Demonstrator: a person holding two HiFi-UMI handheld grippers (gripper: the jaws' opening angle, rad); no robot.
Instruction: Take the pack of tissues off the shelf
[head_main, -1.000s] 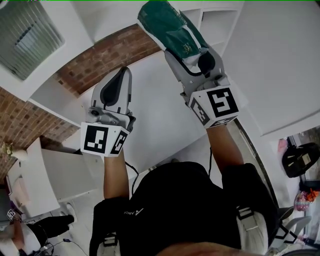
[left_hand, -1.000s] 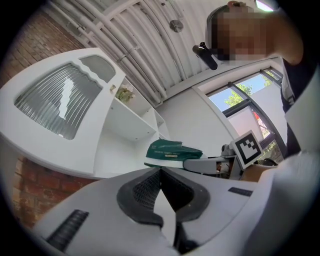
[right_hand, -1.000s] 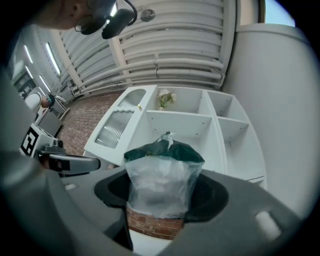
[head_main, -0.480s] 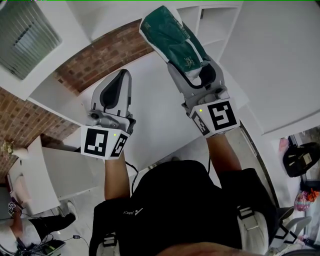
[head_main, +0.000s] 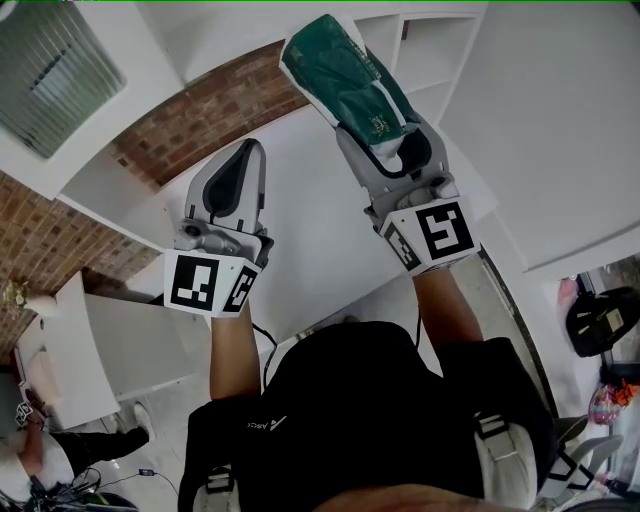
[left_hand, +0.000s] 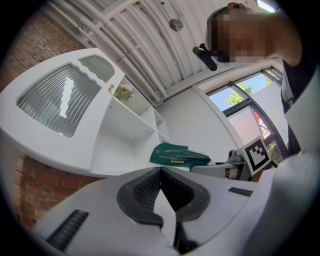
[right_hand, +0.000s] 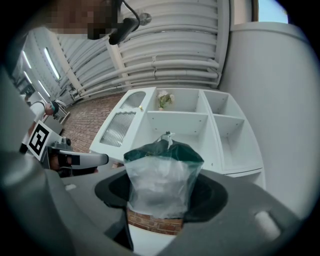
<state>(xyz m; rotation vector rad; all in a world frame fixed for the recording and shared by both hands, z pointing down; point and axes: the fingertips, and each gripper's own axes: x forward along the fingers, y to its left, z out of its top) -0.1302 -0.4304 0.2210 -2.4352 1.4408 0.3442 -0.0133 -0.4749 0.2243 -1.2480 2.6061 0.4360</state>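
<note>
The pack of tissues (head_main: 345, 72) is dark green with a clear end, and my right gripper (head_main: 395, 150) is shut on it, holding it up in the air in front of the white shelf unit (head_main: 440, 50). In the right gripper view the pack (right_hand: 162, 175) stands between the black pads, its clear end toward the camera. The left gripper view shows the same pack (left_hand: 177, 155) off to the right. My left gripper (head_main: 235, 175) hangs lower to the left, shut with nothing in it; its pads meet in the left gripper view.
White open shelf compartments (right_hand: 192, 125) stand behind the pack, one holding a small plant (right_hand: 164, 99). A brick wall (head_main: 205, 110) runs below the cabinets. A frosted cabinet door (left_hand: 60, 100) is at the left. Another person (head_main: 50, 455) sits at the lower left.
The right gripper with the pack has shifted slightly right and down in the head view. The left gripper has barely moved.
</note>
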